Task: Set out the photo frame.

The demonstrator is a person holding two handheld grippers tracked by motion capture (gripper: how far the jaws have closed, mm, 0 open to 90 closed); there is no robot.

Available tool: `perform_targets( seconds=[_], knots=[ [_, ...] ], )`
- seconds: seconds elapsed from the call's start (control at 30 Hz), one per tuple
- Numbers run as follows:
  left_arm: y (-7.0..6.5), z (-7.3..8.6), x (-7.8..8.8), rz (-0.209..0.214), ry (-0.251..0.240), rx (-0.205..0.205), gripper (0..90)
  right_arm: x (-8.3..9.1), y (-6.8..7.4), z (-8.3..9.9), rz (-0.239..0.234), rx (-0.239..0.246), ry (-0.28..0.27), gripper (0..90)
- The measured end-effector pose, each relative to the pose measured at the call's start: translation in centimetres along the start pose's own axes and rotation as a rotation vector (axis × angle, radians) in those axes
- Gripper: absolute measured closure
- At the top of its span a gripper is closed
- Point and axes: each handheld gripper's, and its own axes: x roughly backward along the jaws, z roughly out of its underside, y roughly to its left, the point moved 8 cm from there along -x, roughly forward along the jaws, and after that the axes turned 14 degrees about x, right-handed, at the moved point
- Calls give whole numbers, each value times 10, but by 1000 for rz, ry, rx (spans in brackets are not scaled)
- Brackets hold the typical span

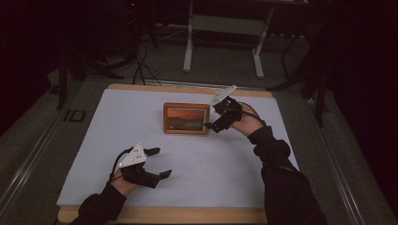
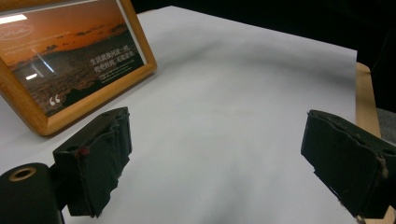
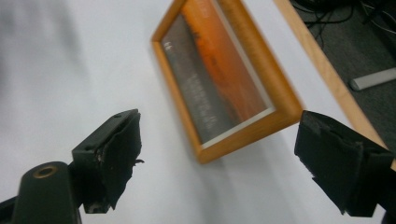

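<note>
High view, frame: the picture frame [image 1: 186,118] stands up on the white bench [image 1: 141,117], toward the far edge.
High view, right claw [image 1: 210,119]: spread wide, holding nothing, just beside the frame's right end.
High view, left claw [image 1: 159,163]: spread, nothing in it, well apart from the frame on the near side.
Left gripper view, frame [image 2: 70,60]: wooden rim, shiny glass front. Likely stiff, light, easy to break.
Right gripper view, frame [image 3: 224,79]: leans back. Best to pinch the wooden rim, not the slippery glass.

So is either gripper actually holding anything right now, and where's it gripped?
Nothing is held. The right gripper stands open beside the picture frame, clear of it; the left gripper is open over the white sheet.
</note>
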Motion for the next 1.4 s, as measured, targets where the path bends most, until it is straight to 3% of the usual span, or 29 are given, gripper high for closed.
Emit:
perform_targets(
  seconds=[0.37, 0.5, 1.0, 1.4],
  knots=[
    [-2, 1, -1, 3, 5, -3, 93, -6, 48, 12, -32, -35, -69, 145],
    [-2, 0, 0, 2, 4, -7, 93, -11, 62, 19, -22, -54, -92, 145],
    [-4, 1, -1, 7, 6, -16, 93, -9, 103, 46, 8, -139, -159, 145],
    [-5, 1, -1, 9, 9, -18, 93, -3, 128, 63, 63, -159, -181, 144]
  ],
)
